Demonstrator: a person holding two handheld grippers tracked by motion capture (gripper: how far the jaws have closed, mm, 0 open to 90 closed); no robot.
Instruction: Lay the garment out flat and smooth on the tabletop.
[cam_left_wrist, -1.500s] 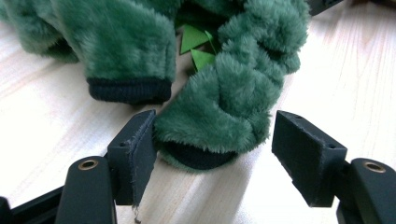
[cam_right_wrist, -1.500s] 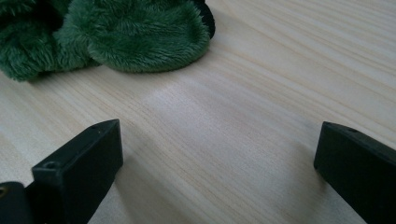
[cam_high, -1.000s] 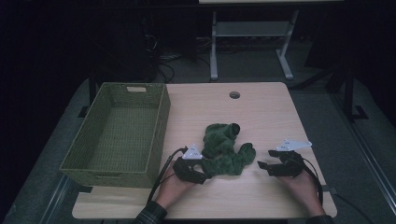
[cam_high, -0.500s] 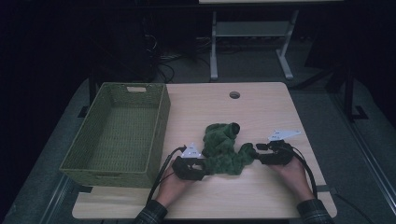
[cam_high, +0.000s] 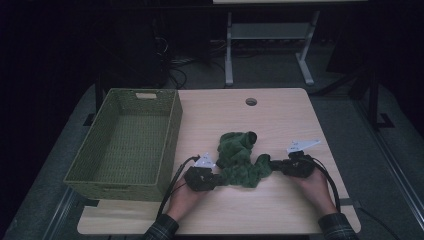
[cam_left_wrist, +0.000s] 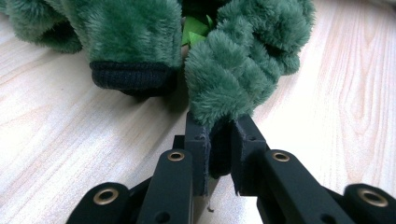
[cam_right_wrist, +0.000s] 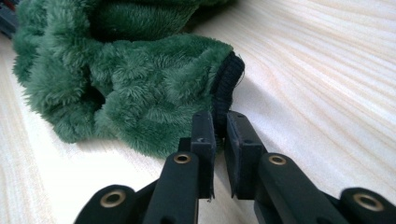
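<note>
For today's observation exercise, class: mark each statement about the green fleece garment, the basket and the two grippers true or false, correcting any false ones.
1. The left gripper is shut on the green fleece garment. True.
2. The garment lies inside the basket. False: it lies on the table beside it.
3. The right gripper pinches the garment's dark cuff. True.
4. The basket holds toys. False: it holds nothing.

Pale wooden table (cam_high: 280, 115), dark room, grey floor (cam_high: 360, 125), white stand (cam_high: 265, 37)

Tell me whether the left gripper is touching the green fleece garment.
Touching. The left gripper view shows the left gripper with its fingers clamped on the green fleece garment.
</note>
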